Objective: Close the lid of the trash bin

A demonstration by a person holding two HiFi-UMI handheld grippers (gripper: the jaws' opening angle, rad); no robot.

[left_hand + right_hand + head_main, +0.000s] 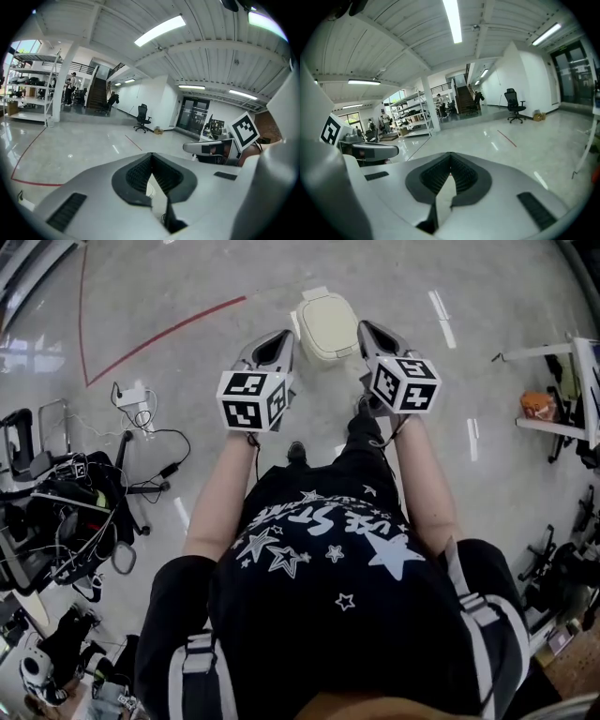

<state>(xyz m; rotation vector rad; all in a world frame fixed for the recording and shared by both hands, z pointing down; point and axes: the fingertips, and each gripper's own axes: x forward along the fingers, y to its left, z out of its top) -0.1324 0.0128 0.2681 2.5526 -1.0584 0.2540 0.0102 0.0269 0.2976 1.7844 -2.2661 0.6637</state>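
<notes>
Polished floor bears the lidded trash bin; left tongs, right tongs closed.

We count one bin. Two grippers: left gripper and right gripper — one marker cube each, left cube and right cube. One office chair on the open floor, one power strip.

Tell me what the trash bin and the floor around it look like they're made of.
The trash bin looks like moulded plastic, pale cream with a soft sheen; its rounded corners and smooth, even surface suggest this. The floor seems to be polished concrete or a coated screed, grey and glossy, with bright streaks mirrored in it. I cannot tell which of the two it is.
</notes>
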